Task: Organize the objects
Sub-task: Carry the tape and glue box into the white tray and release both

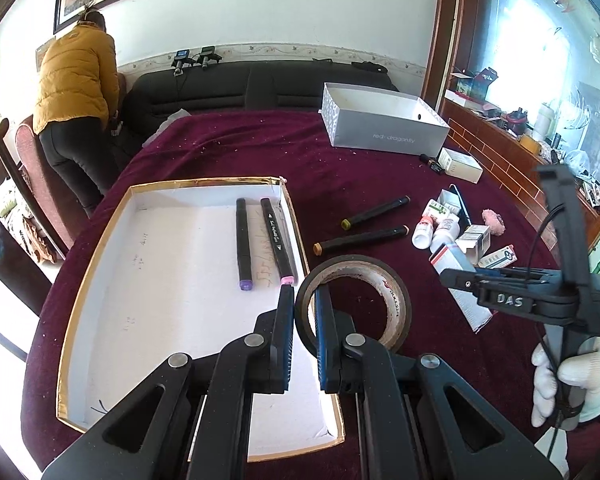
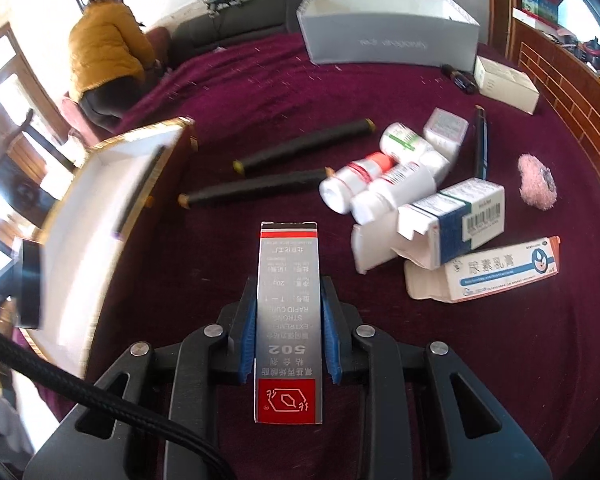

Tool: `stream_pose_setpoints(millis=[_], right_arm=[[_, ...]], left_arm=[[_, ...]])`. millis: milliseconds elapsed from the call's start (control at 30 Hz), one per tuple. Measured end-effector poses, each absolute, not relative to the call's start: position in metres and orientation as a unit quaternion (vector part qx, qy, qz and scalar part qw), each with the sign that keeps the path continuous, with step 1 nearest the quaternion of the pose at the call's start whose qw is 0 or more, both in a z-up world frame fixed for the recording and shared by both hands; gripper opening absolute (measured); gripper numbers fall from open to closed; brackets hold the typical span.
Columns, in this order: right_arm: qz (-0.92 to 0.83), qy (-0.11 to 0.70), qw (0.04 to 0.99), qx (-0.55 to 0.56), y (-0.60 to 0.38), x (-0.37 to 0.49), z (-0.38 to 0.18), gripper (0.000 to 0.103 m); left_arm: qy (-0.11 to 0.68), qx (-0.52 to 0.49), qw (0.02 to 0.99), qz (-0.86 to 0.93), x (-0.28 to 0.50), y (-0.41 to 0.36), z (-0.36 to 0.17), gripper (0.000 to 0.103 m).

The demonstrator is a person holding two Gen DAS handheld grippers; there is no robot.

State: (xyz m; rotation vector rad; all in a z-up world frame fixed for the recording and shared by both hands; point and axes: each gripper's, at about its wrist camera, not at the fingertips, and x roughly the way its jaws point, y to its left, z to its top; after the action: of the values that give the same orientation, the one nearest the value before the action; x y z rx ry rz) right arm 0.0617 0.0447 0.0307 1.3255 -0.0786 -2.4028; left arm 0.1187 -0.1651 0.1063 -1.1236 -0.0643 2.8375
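Tape roll, brown with a black outer band (image 1: 354, 300), pinched through its wall by the left gripper (image 1: 304, 308), one finger inside the ring and one outside; hangs at the right rim of the shallow gold-edged white tray (image 1: 96, 280), probably bound for it. Silver-and-red glue carton marked 502 (image 2: 288, 320) clamped lengthwise in the right gripper (image 2: 288, 300), lifted above the maroon velvet cloth (image 2: 260, 92), likely for sorting with the medicine boxes.

Inside the tray: two black markers, purple-capped (image 1: 243, 240) and pink-capped (image 1: 277, 238), laid parallel near the right wall. Tall grey shoebox (image 1: 380, 124) at the far edge, contents hidden. Two more black markers (image 1: 364, 228) loose on the cloth beside white pill bottles (image 2: 364, 180).
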Motion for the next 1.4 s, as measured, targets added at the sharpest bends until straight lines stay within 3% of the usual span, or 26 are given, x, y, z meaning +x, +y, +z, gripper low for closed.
stream_pose_setpoints(millis=[300,533,1000,1400], right_arm=[[-0.819,-0.102,0.309,0.472,0.002,0.061,0.072,0.025],[-0.756,-0.191,0.389,0.491,-0.075,0.010,0.097,0.026],[-0.752,-0.169,0.288,0.569,-0.169,-0.069,0.002,0.026],[-0.756,-0.159,0.265,0.577,-0.184,-0.085,-0.020,0.026]], left_arm=[[-0.025,-0.335,0.008,0.942,0.115,-0.221,0.144,0.007],[-0.003,-0.343,-0.048,0.938,0.060,-0.279,0.154,0.007],[-0.054,-0.443,-0.073,0.892,-0.036,-0.321,0.049,0.007],[-0.043,-0.438,-0.086,0.894,-0.048,-0.323,0.043,0.008]])
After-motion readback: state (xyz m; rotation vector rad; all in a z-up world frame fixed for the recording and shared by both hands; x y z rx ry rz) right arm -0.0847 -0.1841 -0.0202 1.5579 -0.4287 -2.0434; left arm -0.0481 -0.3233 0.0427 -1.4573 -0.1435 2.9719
